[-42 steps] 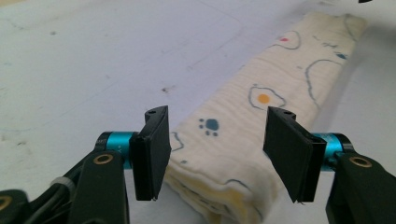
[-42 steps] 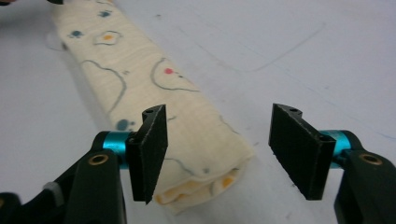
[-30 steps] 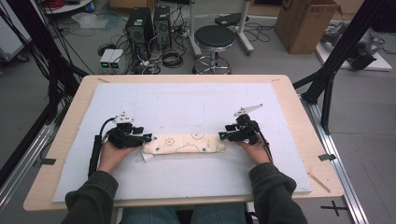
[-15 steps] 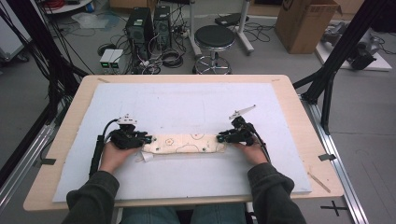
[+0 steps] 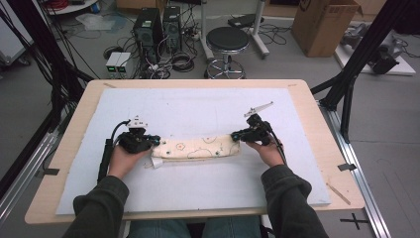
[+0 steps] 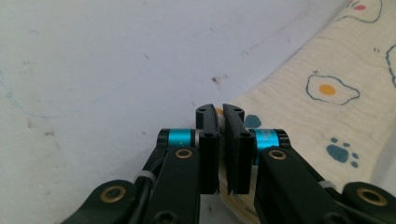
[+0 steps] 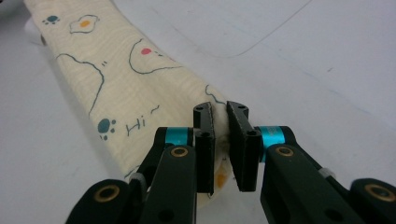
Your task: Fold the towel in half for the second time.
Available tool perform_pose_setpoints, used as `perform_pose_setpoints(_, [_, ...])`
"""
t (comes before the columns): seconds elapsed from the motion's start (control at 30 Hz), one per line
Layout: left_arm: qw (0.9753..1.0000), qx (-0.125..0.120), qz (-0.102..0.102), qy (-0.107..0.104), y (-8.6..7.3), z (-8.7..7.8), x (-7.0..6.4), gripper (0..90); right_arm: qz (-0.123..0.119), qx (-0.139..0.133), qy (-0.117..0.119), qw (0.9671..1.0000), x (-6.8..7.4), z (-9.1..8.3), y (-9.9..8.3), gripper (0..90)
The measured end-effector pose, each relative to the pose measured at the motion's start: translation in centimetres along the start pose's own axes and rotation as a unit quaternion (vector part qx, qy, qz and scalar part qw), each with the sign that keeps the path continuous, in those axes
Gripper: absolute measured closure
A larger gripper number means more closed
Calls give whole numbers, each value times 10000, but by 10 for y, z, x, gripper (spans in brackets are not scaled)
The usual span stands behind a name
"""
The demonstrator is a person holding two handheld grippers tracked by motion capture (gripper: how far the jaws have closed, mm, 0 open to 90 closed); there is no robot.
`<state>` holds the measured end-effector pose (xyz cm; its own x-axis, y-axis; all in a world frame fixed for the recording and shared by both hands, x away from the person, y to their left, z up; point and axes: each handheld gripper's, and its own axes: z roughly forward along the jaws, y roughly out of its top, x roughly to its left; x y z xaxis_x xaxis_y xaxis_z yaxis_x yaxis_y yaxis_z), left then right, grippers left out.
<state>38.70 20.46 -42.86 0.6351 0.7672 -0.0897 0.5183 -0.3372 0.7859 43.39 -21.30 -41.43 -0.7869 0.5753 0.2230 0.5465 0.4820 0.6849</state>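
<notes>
Cloth: we see a cream printed cloth (image 5: pixel 195 147), folded into a long narrow band, lying across the middle of the white mat (image 5: pixel 198 111) on the worktop (image 5: pixel 317 124), with fried eggs, paw prints and outlined shapes on it.
Left gripper: our left gripper (image 5: pixel 154 141) sits at the cloth's left end, held low over the mat by the left hand (image 5: pixel 124 157).
Left jaws: in the left gripper view the jaws stand nearly together, with the cloth's edge between them; they pinch that end.
Right gripper: our right gripper (image 5: pixel 236 135) meets the cloth's right end, with the right hand (image 5: pixel 267 151) behind it.
Right jaws: in the right gripper view they stand close on either side of a fold of the cloth's end, gripping it.
Cloth's lie: it runs between the two grippers, bowing slightly, its middle resting on the mat.
Beyond the worktop: a round stool (image 5: pixel 227 39) stands on the floor.
</notes>
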Motion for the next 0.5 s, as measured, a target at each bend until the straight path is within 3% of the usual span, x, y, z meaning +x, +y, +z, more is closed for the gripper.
perform_pose_setpoints(0.33, [9993,-200,-200,232,15,18,2,849,285,-98,-418,9987,-21,7,-3,815])
perform_pose_setpoints(0.4, [9989,-233,-271,319,14,23,3,846,360,-125,-448,9983,-24,8,-4,814])
perform_pose_setpoints(0.5, [9988,-206,-342,283,12,28,4,811,377,-76,-533,9978,-25,11,-5,809])
